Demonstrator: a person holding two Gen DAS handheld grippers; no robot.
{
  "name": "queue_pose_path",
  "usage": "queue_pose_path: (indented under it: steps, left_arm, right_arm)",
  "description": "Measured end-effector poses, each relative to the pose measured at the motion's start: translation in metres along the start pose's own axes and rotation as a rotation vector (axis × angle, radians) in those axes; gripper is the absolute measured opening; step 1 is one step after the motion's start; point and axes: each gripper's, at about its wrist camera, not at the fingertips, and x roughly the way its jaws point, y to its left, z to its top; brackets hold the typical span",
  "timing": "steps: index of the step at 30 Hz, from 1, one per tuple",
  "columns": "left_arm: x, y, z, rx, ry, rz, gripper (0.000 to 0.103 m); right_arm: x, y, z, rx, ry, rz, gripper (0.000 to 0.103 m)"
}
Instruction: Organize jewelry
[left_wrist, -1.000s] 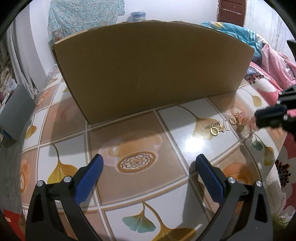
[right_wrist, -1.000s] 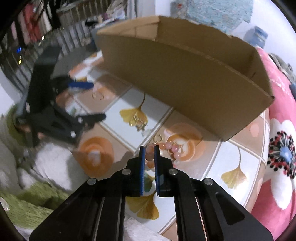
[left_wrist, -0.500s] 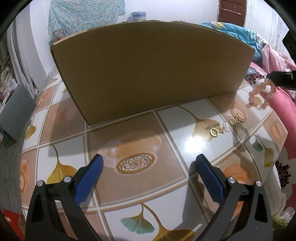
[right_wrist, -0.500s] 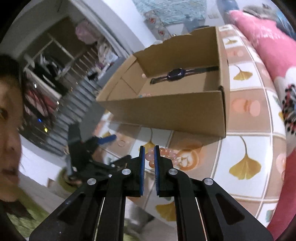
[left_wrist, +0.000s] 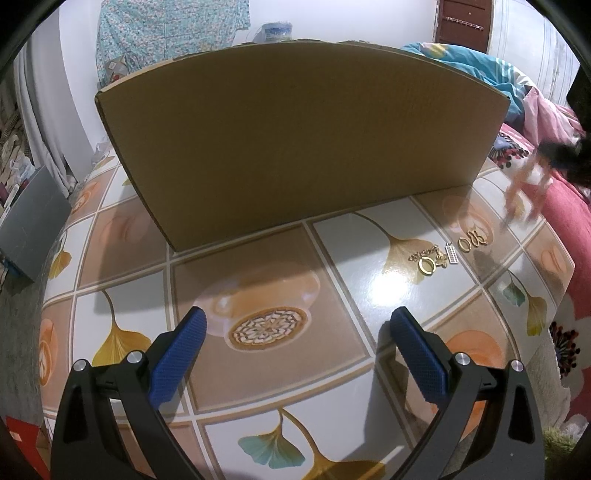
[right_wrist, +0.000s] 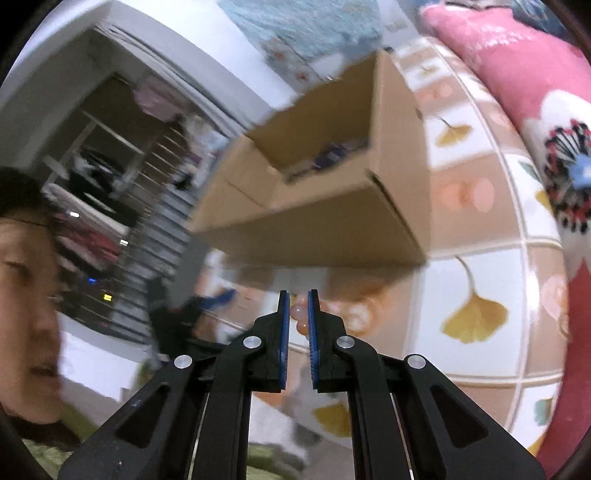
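My right gripper (right_wrist: 296, 297) is shut on a pink bead bracelet (right_wrist: 298, 317) and holds it in the air in front of the open cardboard box (right_wrist: 391, 206); the bracelet also shows blurred at the far right of the left wrist view (left_wrist: 524, 184). A dark watch (right_wrist: 332, 153) lies inside the box. Gold rings and a gold chain (left_wrist: 430, 260) and gold earrings (left_wrist: 472, 240) lie on the tiled table near the box's right corner (left_wrist: 295, 147). My left gripper (left_wrist: 297, 321) is open and empty, low over the table's front.
The tiled table (left_wrist: 258, 369) has its edge close on the right, with a pink flowered blanket (left_wrist: 569, 229) beyond. A grey box (left_wrist: 29, 225) sits left of the table. A person's face (right_wrist: 26, 280) is at the left of the right wrist view.
My right gripper has lifted the pink bracelet off the table and swung up level with the box's right end. The left gripper has not moved.
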Motion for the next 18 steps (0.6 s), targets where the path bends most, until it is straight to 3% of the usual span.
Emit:
queue_pose_path:
  steps: [3,7,11,13,18]
  left_arm:
    - [0.001,-0.001,0.001,0.000,0.003,0.001,0.098]
    - [0.002,-0.002,0.002,0.001,0.004,-0.001,0.098]
    - [0.002,-0.002,0.001,0.003,0.000,-0.002,0.098]
    - [0.002,-0.002,0.001,0.004,0.001,-0.002,0.098]
    - [0.002,-0.002,0.002,0.004,0.000,-0.002,0.098]
  right_arm:
    - [0.012,-0.010,-0.004,0.051,0.046,0.007,0.007]
    - [-0.005,0.006,0.002,0.012,-0.032,0.080,0.007]
    - [0.021,-0.015,-0.010,0.059,0.084,-0.075,0.007]
    - [0.027,-0.019,-0.017,0.074,0.115,-0.077,0.007]
    - [0.005,0.006,-0.007,0.007,0.021,-0.007,0.007]
